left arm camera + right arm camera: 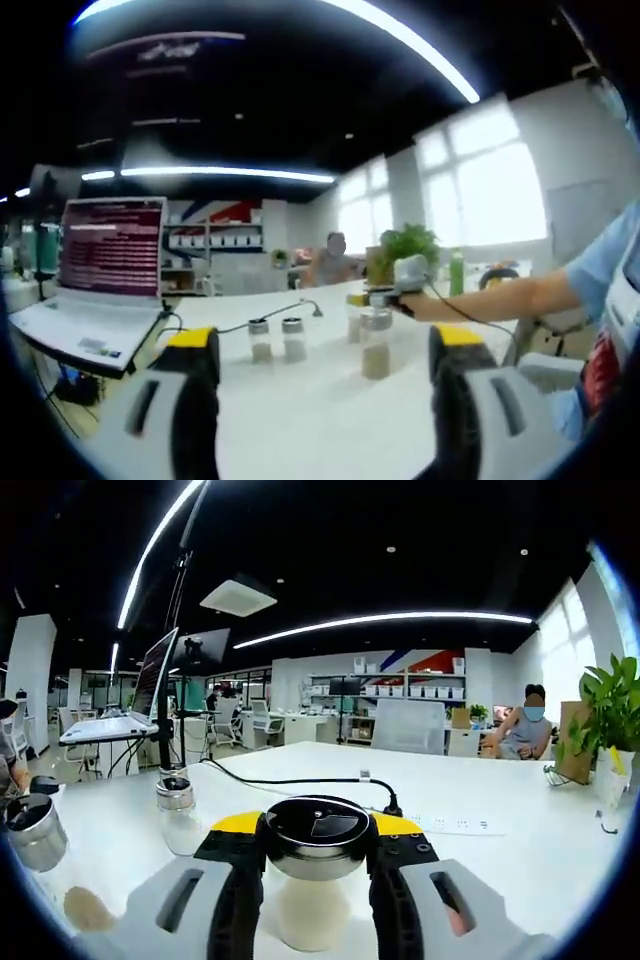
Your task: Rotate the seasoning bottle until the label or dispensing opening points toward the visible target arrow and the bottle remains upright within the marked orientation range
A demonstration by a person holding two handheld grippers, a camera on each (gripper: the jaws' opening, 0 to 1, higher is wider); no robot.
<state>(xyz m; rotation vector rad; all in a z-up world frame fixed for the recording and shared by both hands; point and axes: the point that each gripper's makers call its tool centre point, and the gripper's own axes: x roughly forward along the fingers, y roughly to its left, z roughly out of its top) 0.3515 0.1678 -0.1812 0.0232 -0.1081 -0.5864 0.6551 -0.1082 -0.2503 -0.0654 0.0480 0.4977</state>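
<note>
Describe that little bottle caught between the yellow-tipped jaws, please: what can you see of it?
The seasoning bottle is a small clear jar, glass or plastic by its look, part filled with pale powder. Its shiny metal cap has a dark top with a flap-like dispensing lid. It stands upright on the white table, and the right gripper has its jaws closed against the cap from both sides. In the left gripper view the same bottle stands apart from three similar bottles.

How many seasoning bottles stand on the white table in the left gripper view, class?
4. Two bottles stand side by side, the left one and its neighbour. A third bottle is held by the right gripper. A fourth bottle stands partly hidden behind it. More may be hidden.
</note>
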